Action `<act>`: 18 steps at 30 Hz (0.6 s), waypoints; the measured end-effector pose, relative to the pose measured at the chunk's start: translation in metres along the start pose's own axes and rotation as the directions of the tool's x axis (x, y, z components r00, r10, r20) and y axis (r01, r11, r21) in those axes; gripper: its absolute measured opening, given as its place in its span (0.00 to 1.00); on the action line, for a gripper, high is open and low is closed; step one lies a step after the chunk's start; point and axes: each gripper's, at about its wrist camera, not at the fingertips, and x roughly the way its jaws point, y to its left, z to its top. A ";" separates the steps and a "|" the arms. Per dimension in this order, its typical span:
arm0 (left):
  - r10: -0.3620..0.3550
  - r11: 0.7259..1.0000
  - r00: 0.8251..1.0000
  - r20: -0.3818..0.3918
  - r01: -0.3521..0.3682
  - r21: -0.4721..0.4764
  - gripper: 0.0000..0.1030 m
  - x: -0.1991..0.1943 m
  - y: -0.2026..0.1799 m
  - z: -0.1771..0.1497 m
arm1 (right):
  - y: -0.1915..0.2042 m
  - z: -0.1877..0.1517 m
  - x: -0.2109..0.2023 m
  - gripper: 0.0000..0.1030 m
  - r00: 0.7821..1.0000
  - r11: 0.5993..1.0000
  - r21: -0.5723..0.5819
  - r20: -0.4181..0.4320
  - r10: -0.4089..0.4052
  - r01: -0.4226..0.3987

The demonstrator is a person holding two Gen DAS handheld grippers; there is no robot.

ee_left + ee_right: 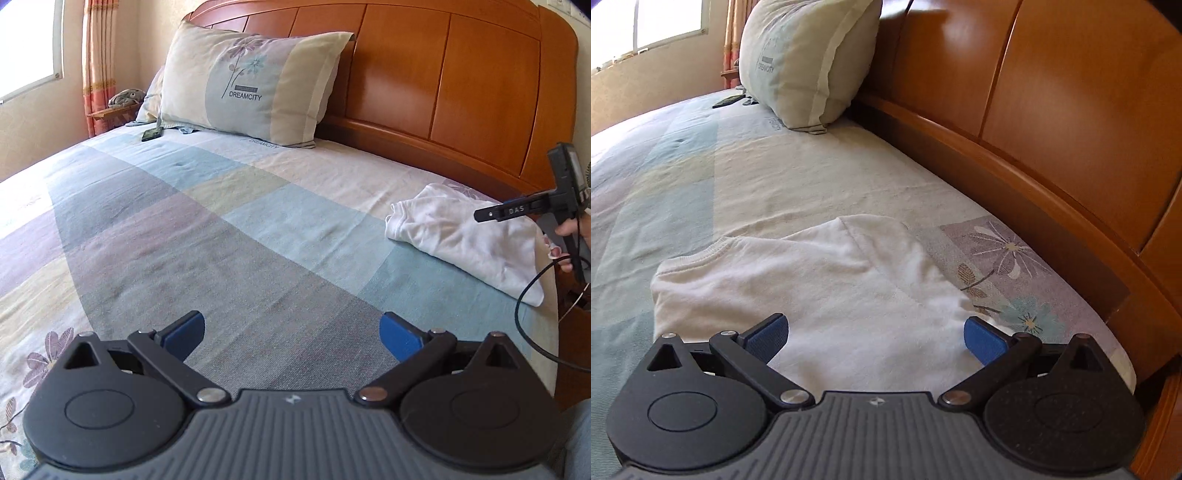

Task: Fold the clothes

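Pillow (255, 83) against wooden headboard (461, 77); phone (152, 133) on patchwork sheet (221, 221).

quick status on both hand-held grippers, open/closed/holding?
Left hand-held gripper: open, empty, over the bedsheet.
Right hand-held gripper: open, holding nothing, over the white garment.

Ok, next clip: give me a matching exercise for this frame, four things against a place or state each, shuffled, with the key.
Things:
1. white garment
2. pillow
3. dark phone-like device
4. left gripper

Places or states:
A. propped against the headboard
B. open over bare bedsheet, holding nothing
C. folded, lying near the headboard beneath the right gripper
D. flat on the sheet beside the pillow, toward the window

Pairs: 1-C, 2-A, 3-D, 4-B
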 end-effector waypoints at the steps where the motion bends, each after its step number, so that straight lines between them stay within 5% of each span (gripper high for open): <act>1: -0.006 1.000 1.000 0.004 0.006 -0.010 0.98 0.000 0.001 0.000 | 0.003 -0.004 -0.013 1.00 1.000 1.000 0.002 0.000 0.024 -0.024; 9: -0.032 0.998 0.999 0.021 0.033 -0.051 0.98 -0.001 0.011 -0.003 | 0.047 -0.060 -0.061 1.00 0.987 0.990 0.033 -0.081 0.137 -0.135; 13: -0.005 1.000 1.000 0.021 0.006 -0.028 0.98 -0.004 0.015 -0.008 | 0.064 -0.079 -0.053 1.00 0.976 0.999 0.007 -0.213 0.048 -0.048; 18: 0.038 0.999 0.999 0.025 -0.038 -0.006 0.98 -0.003 0.012 -0.021 | 0.079 -0.059 -0.071 1.00 0.992 0.997 -0.022 -0.104 0.072 -0.075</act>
